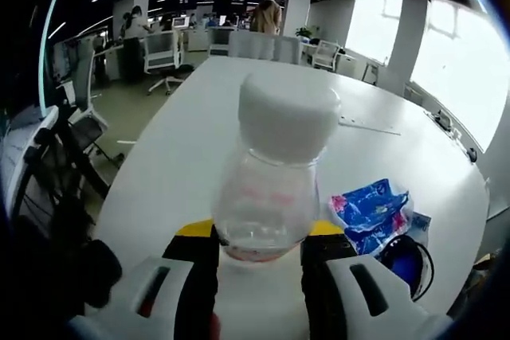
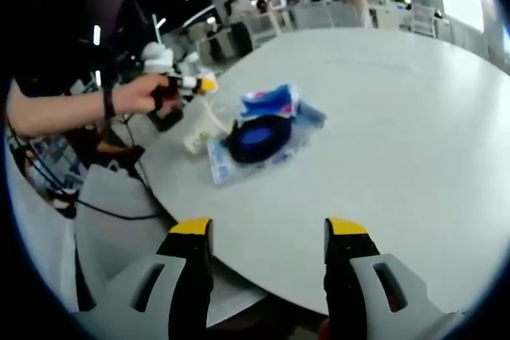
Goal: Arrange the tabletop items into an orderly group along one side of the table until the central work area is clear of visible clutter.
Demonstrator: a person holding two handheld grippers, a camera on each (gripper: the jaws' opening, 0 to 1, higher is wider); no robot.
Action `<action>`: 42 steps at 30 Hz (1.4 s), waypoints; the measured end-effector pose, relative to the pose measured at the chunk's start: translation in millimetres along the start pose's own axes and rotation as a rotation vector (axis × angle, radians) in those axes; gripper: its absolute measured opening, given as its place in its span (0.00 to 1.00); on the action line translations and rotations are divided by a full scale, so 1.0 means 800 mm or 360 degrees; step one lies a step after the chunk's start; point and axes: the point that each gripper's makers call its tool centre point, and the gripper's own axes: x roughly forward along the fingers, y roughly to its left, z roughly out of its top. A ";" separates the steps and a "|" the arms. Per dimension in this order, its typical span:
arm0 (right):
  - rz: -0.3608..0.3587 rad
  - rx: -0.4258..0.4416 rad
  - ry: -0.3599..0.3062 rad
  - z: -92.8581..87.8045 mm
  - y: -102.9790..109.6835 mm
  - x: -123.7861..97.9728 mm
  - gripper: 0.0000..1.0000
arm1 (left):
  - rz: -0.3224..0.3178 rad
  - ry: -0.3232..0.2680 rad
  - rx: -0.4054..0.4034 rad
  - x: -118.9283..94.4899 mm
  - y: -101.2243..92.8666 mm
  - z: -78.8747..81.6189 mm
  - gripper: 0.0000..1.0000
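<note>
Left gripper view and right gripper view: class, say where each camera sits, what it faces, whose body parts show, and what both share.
Left gripper view: rides the left tool, facing down the white round table; its jaws clamp a clear white-capped plastic bottle.
Right gripper view: rides the open right tool, facing the table edge; a person's hand shows.
Shared: the blue-and-white plastic packet, the table.

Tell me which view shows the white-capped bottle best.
The left gripper view: the bottle sits large and close between the left gripper jaws, white cap and clear body plain. The right gripper view shows it small, far and partly hidden.
</note>
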 end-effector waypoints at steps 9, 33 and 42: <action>0.0017 -0.0018 -0.0008 0.005 0.005 0.004 0.55 | -0.0039 0.0019 -0.0023 -0.005 -0.001 0.004 0.42; 0.0085 -0.0114 -0.0059 0.044 0.010 0.021 0.55 | -0.0026 -0.0038 -0.0060 -0.096 0.004 -0.048 0.46; 0.0126 -0.0134 -0.0048 0.048 0.016 0.032 0.55 | -0.0010 -0.0040 -0.0102 -0.115 0.011 -0.066 0.46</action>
